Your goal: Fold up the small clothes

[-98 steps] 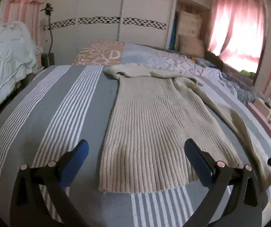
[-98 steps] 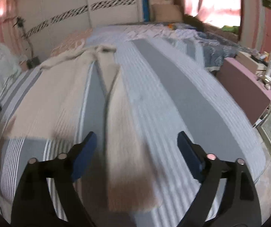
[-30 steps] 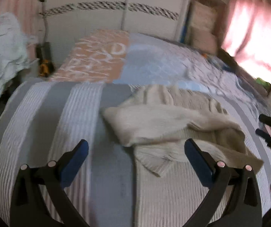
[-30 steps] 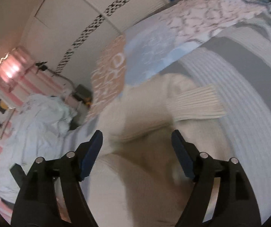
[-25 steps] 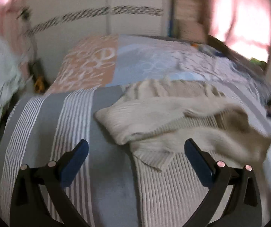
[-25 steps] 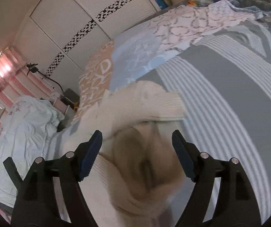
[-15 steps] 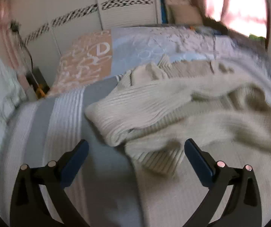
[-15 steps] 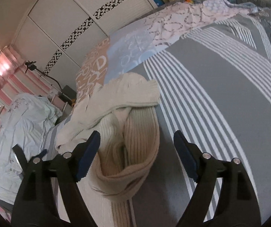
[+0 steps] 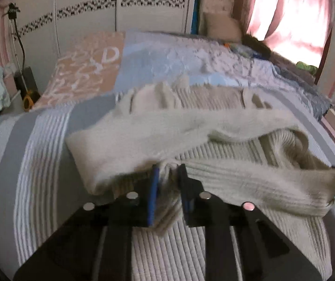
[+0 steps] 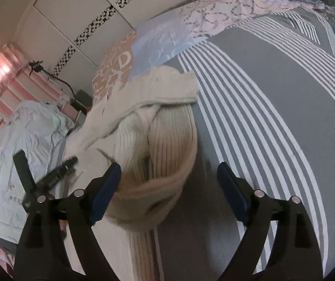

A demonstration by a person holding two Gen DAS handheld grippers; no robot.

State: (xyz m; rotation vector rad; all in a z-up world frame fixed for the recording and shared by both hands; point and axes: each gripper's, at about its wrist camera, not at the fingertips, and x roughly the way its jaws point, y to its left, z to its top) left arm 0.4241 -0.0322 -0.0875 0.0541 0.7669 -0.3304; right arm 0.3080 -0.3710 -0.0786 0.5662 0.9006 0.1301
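Observation:
A beige ribbed knit sweater (image 9: 214, 168) lies on the striped grey bed cover, its two sleeves crossed over the body. My left gripper (image 9: 168, 172) is shut on the cuff end of one sleeve, low at the middle of the left wrist view. In the right wrist view the same sweater (image 10: 162, 145) sits bunched at centre left. My right gripper (image 10: 168, 175) stands open just above its folded sleeve, with cloth under the left finger (image 10: 107, 187) and nothing pinched. The left gripper (image 10: 57, 175) shows there too, at the left.
The grey and white striped bed cover (image 10: 272, 121) stretches wide to the right of the sweater. Patterned bedding (image 9: 167, 56) lies beyond the collar. A pale green duvet (image 10: 22, 145) is heaped at the left. Pink curtains (image 9: 291, 16) and a white wardrobe (image 9: 120, 2) stand behind.
My left gripper moved in and closed on the sleeve cuff; it stood open half a second ago. The right gripper stays open and has shifted slightly closer over the bunched sleeve.

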